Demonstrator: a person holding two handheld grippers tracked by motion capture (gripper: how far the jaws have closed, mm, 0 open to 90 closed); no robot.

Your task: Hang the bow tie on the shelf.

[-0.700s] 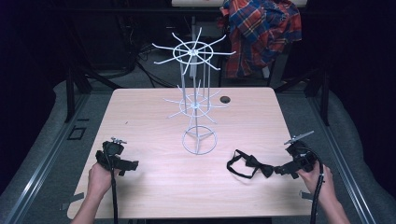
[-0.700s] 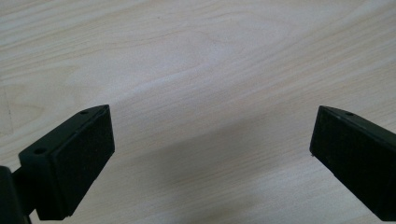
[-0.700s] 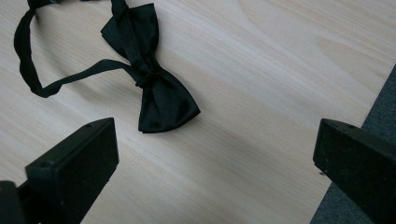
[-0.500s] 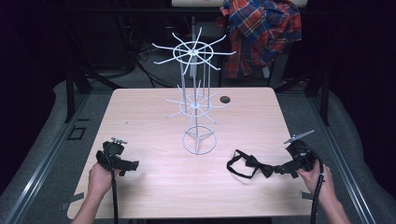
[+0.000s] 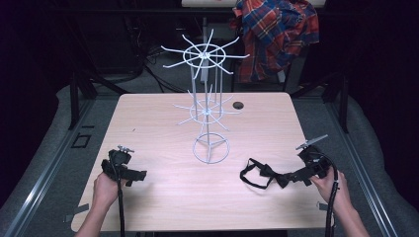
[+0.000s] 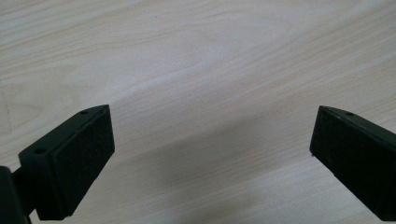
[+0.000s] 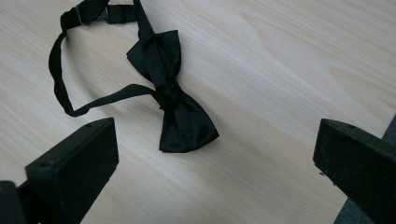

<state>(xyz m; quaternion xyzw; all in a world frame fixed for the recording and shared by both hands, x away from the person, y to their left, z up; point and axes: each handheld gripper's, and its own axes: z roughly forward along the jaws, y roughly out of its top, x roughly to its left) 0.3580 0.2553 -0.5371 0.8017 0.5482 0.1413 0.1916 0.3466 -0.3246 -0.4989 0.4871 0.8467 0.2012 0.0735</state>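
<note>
Wooden table [image 5: 163,123] under everything. White wire rack [image 5: 208,106] upright mid-table. Left gripper [image 5: 129,174] near left edge, jaws spread, nothing between. Right gripper [image 5: 292,176] jaws wide, unclenched, just beside black bow tie [image 7: 173,100] lying flat, front right.

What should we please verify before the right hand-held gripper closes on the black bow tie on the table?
1. Right hand-held gripper open: ok, jaws stand wide apart.
2. Black satin bow tie between the jaws: not ok, it lies flat on the table just ahead of them.
3. Black neck strap free of snags: ok, it loops loose on the pale wooden table.
4. White wire spinner rack upright, arms bare: ok.
5. Left hand-held gripper open and holding nothing: ok.
</note>
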